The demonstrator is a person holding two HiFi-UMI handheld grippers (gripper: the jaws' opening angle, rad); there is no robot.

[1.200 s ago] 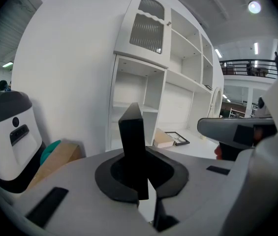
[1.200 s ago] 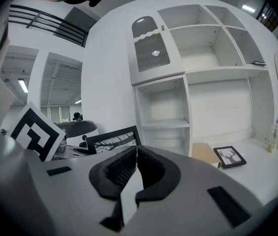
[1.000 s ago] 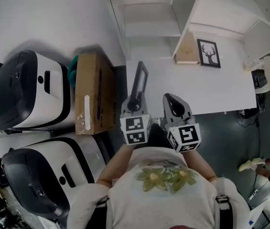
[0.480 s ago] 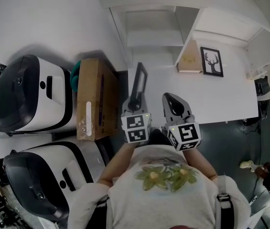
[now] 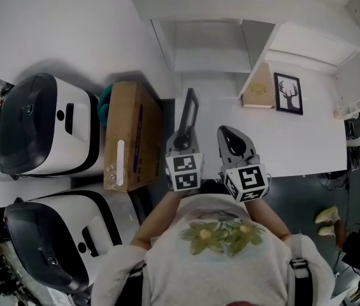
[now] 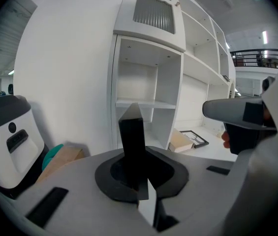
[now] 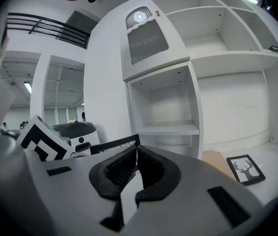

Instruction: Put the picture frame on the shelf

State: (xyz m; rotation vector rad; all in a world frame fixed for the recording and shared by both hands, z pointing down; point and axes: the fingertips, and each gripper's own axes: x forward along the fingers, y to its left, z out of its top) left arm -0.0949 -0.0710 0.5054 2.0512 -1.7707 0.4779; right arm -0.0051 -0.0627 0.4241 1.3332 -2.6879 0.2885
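Left gripper (image 5: 181,140): clamped on black picture frame (image 5: 188,110), held upright, edge-on, short of shelf (image 5: 209,46). Right gripper (image 5: 233,143): jaws together, empty. Step: carry. Next: probably advance, set frame on shelf board, release.

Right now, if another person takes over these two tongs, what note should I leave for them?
Left tongs: shut on the black picture frame, which sticks out ahead of them.
Right tongs: shut, nothing in them.
White shelf: straight ahead. A deer picture lies on the white surface to its right.
Done: frame is in the grip.
Left: set it on the shelf, then release.
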